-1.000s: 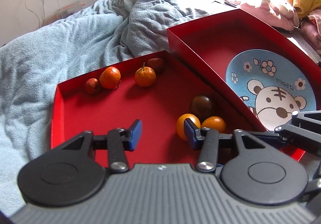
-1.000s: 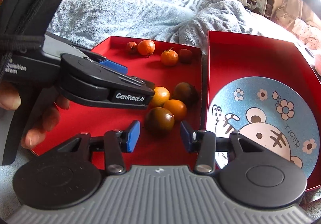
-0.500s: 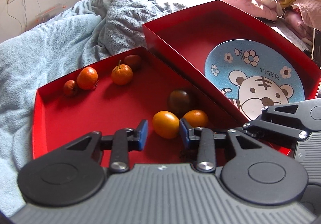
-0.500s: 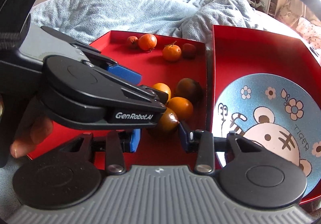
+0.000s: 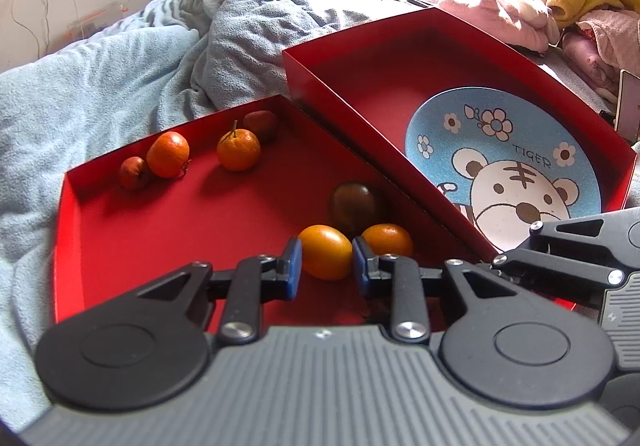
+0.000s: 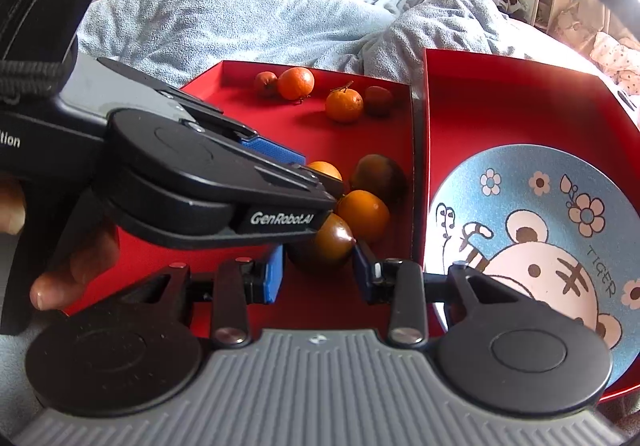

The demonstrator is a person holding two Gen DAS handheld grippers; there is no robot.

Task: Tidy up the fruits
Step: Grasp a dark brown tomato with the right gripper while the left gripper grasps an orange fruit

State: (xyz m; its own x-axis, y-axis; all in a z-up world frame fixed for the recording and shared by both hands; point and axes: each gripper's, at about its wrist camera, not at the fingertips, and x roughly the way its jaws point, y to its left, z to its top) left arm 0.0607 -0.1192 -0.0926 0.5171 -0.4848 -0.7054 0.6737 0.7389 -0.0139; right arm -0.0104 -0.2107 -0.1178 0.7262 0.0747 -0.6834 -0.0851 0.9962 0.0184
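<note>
hidden: my left gripper point(image 6: 320, 186) covers most of one orange point(image 6: 325, 169) | cut off: tiger plate point(image 6: 540, 182) at frame edge

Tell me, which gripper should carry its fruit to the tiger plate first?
Probably the right gripper. Its fingers bracket the dark brown fruit, and the tiger plate lies right beside it. The left gripper brackets the orange but sits farther from the plate, with the right gripper between.
</note>
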